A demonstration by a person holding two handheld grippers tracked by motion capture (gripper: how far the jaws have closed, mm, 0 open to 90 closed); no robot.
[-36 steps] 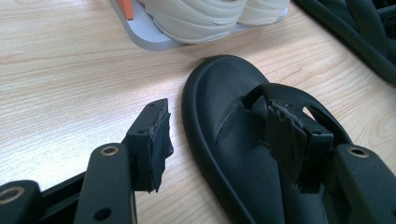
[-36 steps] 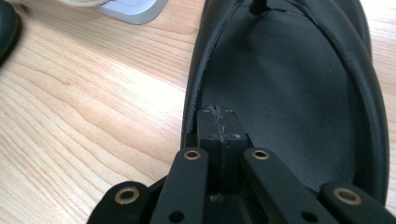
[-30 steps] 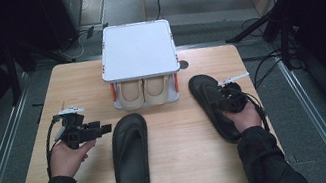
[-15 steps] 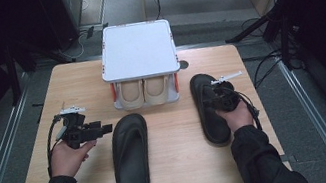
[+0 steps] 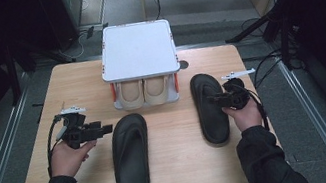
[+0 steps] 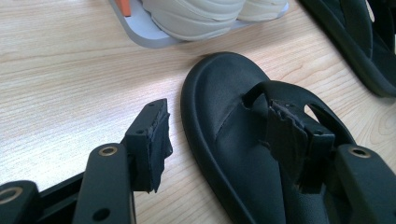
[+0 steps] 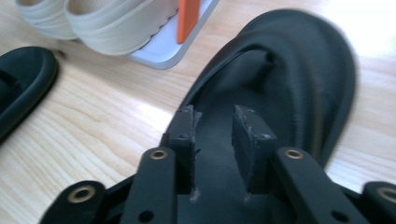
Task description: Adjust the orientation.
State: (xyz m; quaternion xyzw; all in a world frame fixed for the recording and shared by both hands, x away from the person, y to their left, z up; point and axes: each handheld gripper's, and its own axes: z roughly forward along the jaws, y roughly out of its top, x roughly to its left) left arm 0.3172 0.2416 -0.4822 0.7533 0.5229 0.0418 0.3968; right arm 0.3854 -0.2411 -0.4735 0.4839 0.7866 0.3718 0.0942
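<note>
Two black flip-flops flat on the wooden surface (image 5: 174,135), both in front of the small rack (image 5: 137,50) holding a beige pair on its lower tier.

Right gripper (image 5: 220,99) over right flip-flop (image 5: 209,108); fingers just opened, parted, nothing clamped.

Left gripper (image 5: 106,129) beside left flip-flop (image 5: 131,158); fingers wide apart, empty.

Neither sandal lifted; racking apparently still ahead.

Two black sandals (image 5: 131,160) (image 5: 210,108), cream shoes (image 5: 144,92), white-topped rack (image 5: 138,50) with orange posts, light wood-grain table (image 5: 72,79)
</note>
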